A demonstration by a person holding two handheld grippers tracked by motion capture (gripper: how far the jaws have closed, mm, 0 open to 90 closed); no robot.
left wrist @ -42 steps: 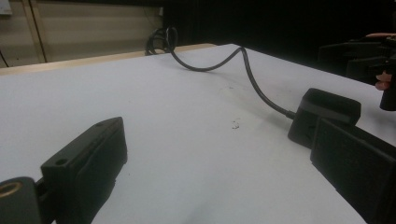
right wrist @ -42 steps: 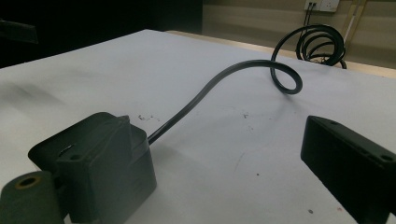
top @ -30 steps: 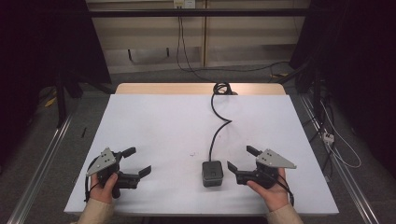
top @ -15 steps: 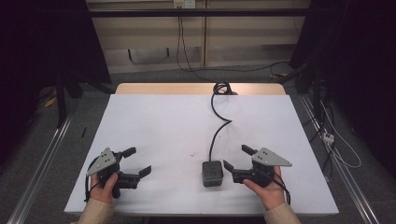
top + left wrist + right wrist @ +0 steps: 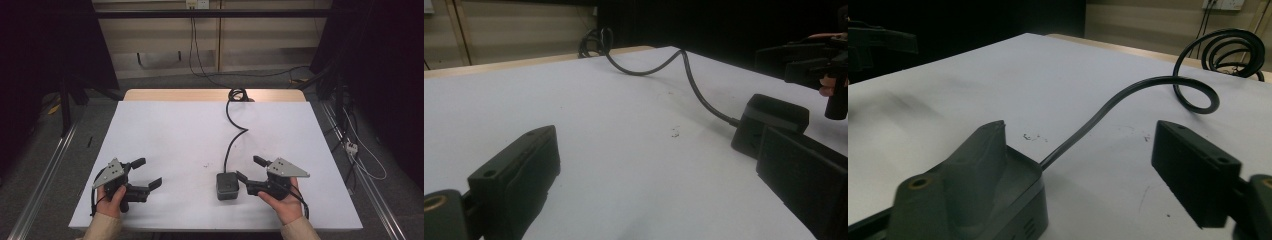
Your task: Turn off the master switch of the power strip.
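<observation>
A small dark grey box (image 5: 226, 186) lies near the table's front edge, right of centre. A black cable (image 5: 232, 137) runs from it to a coil (image 5: 239, 94) at the far edge. My right gripper (image 5: 249, 168) is open just right of the box, its near jaw close beside the box's right side. In the right gripper view the box (image 5: 1025, 172) sits behind the left jaw, and the cable (image 5: 1128, 95) passes between the jaws of the gripper (image 5: 1080, 145). My left gripper (image 5: 146, 173) is open at the front left, with nothing between its jaws (image 5: 659, 145).
The white table top (image 5: 170, 135) has a wooden strip along its far edge. In the left gripper view the box (image 5: 774, 117) and the other gripper (image 5: 819, 60) lie to the right. Dark floor and metal rails flank the table.
My right gripper has moved left and slightly forward, bringing its near jaw up beside the box. The left gripper has stayed where it was.
</observation>
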